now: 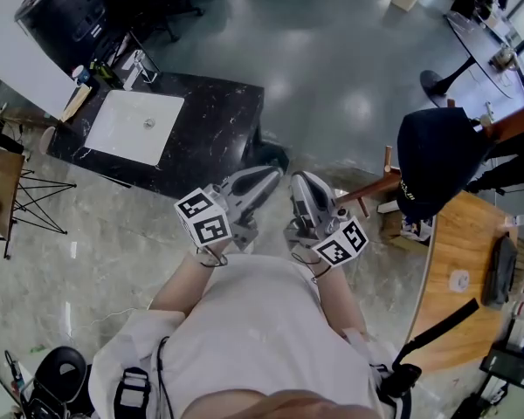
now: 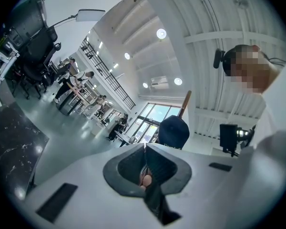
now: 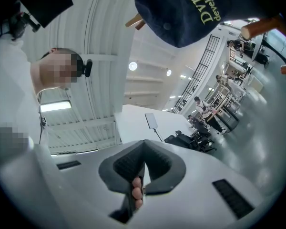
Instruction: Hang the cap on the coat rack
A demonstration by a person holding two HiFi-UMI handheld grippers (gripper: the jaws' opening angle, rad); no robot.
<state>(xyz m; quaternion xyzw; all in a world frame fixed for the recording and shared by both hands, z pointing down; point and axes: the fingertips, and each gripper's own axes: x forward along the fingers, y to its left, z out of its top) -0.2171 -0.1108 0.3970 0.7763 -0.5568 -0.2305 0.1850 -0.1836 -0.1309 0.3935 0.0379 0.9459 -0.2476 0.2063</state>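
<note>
The dark navy cap [image 1: 437, 160] hangs on the wooden coat rack [image 1: 373, 188] at the right of the head view, with nothing holding it. In the left gripper view the cap [image 2: 174, 132] sits ahead on the rack's pole [image 2: 185, 104]. Seen from the right gripper, the cap [image 3: 181, 13] is overhead, with a wooden peg [image 3: 262, 27] beside it. My left gripper [image 1: 266, 178] and right gripper [image 1: 300, 182] are side by side close to my chest, left of the cap and apart from it. Both are shut with nothing between their jaws [image 2: 145, 149] [image 3: 143, 144].
A black marble counter [image 1: 218, 125] with a white sink [image 1: 135, 125] stands to the upper left. A round wooden table [image 1: 458, 278] with small items lies at the right, under the rack. A folding stand [image 1: 26, 195] is at the far left. Glossy grey floor lies ahead.
</note>
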